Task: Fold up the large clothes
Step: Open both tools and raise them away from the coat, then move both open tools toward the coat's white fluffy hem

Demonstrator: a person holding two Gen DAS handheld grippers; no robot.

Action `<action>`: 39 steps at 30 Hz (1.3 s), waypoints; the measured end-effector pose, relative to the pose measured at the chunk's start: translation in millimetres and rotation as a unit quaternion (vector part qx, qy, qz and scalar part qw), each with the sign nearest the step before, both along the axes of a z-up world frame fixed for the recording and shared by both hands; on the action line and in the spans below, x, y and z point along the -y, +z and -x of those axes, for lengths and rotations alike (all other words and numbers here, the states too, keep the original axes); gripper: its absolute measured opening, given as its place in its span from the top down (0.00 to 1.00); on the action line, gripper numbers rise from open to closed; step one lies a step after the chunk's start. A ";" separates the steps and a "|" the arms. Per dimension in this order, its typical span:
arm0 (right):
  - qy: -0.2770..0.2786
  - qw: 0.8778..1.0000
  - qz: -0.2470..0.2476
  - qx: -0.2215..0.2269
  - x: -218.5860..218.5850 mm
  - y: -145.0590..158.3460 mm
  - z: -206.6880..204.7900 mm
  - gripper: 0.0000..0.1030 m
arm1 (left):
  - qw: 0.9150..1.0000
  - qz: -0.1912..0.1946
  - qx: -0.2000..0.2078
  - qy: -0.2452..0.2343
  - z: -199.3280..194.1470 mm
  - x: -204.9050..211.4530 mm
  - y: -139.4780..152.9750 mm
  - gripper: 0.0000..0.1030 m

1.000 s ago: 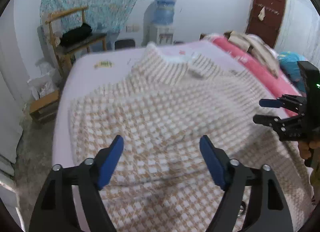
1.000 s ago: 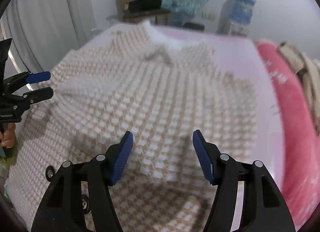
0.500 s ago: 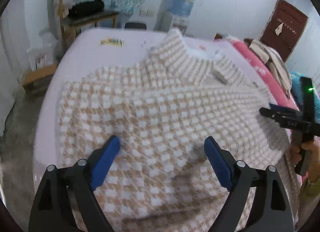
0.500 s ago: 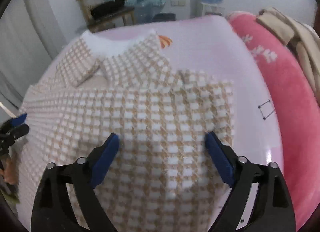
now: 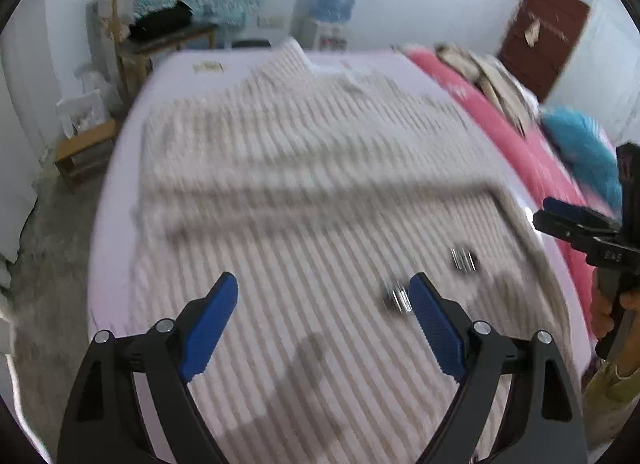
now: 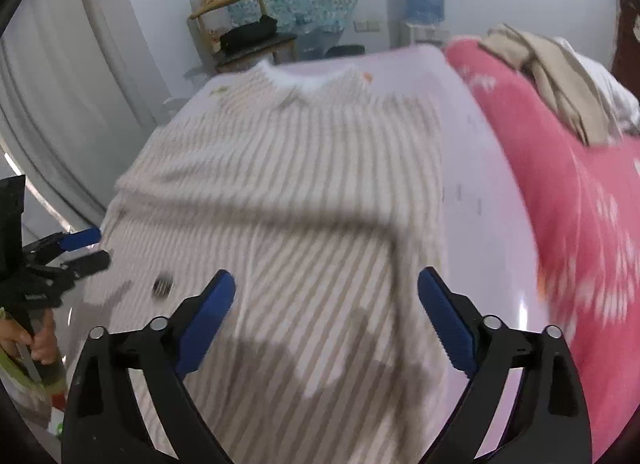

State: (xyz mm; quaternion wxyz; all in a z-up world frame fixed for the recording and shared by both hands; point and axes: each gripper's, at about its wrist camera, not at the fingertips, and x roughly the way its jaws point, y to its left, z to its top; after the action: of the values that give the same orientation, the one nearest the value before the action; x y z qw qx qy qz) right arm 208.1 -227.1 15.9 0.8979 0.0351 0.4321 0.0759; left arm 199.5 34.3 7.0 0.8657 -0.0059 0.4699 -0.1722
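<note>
Both hand-held grippers hang empty above the garment: the left hand-held gripper stands wide open with nothing between its blue pads, and the right hand-held gripper has just been spreading its jaws and is likewise wide, with only cloth lying below the gap, not pinched.

A beige-and-white checked knit coat lies spread on the bed, collar toward the far end, its lower part already doubled up across the body so a fold edge runs side to side. Two dark buttons show on the near layer. Alongside the coat runs a pink blanket with loose clothes heaped on it.

My reading is that one fold is laid and the next grasp is being lined up. To do it well, each hand-held gripper should come down on an outer corner of the near edge, taking both layers together (a single layer would drag the fold apart), then lift evenly and carry the edge toward the collar so the sides stay square. Keeping the buttons clear of the pads should help, since a pad closing on one could slip.

Motion blur smears both views; a small white marking shows on the other gripper's body in each, but I cannot read it.
</note>
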 end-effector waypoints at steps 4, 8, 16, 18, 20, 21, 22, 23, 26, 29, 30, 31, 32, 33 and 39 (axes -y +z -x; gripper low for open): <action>-0.004 0.999 0.011 -0.031 -17.3 -19.4 51.0 0.12 | 0.999 -0.032 -0.011 -0.020 45.2 22.7 -11.4 0.17; 0.000 0.999 0.005 -0.051 -30.9 -32.6 83.8 0.12 | 0.998 -0.040 -0.032 -0.020 76.8 32.3 -26.1 0.17; -0.022 0.997 0.048 -0.061 -40.3 -61.4 95.6 0.08 | 0.998 -0.051 -0.037 0.014 88.3 29.4 -44.3 0.12; -0.024 0.997 0.047 -0.058 -40.4 -62.0 94.8 0.08 | 0.998 -0.053 -0.036 0.019 89.1 29.2 -45.3 0.10; -0.026 0.997 0.043 -0.059 -39.9 -62.5 93.6 0.08 | 0.997 -0.059 -0.035 0.021 90.2 28.1 -45.1 0.08; -0.027 0.997 0.041 -0.060 -39.9 -63.0 93.7 0.08 | 0.997 -0.062 -0.035 0.024 90.2 28.1 -46.0 0.07; -0.029 0.997 0.040 -0.061 -39.9 -63.1 93.8 0.08 | 0.997 -0.061 -0.034 0.026 90.1 28.8 -45.6 0.06; -0.031 0.997 0.040 -0.060 -39.9 -62.9 94.1 0.08 | 0.997 -0.059 -0.034 0.029 90.5 28.0 -46.2 0.06; -0.041 0.997 0.035 -0.057 -39.2 -63.3 96.1 0.08 | 0.997 -0.059 -0.032 0.034 89.5 29.9 -46.7 0.06; -0.047 0.997 0.026 -0.053 -37.5 -64.5 98.6 0.08 | 0.997 -0.059 -0.027 0.036 90.2 30.2 -47.2 0.05; -0.047 0.997 0.024 -0.053 -37.2 -64.5 99.0 0.08 | 0.997 -0.059 -0.024 0.037 91.1 30.1 -47.5 0.05; -0.048 0.997 0.023 -0.054 -37.0 -64.7 98.9 0.08 | 0.997 -0.057 -0.023 0.037 91.6 30.1 -47.6 0.06; -0.049 0.997 0.024 -0.056 -37.3 -64.8 98.3 0.08 | 0.997 -0.056 -0.022 0.038 91.8 29.9 -47.6 0.05; -0.049 0.997 0.025 -0.058 -37.5 -64.8 97.7 0.08 | 0.997 -0.055 -0.021 0.039 92.1 29.2 -47.6 0.05; -0.053 0.997 0.021 -0.046 -33.7 -64.7 106.1 0.08 | 0.997 -0.055 -0.022 0.048 93.7 28.8 -47.3 0.05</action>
State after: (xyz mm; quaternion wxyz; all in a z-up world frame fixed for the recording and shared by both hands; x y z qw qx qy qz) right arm 102.1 -193.5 -48.8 0.8806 0.0430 0.4716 0.0176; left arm 105.8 5.5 -40.3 0.8614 0.0151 0.4967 -0.1046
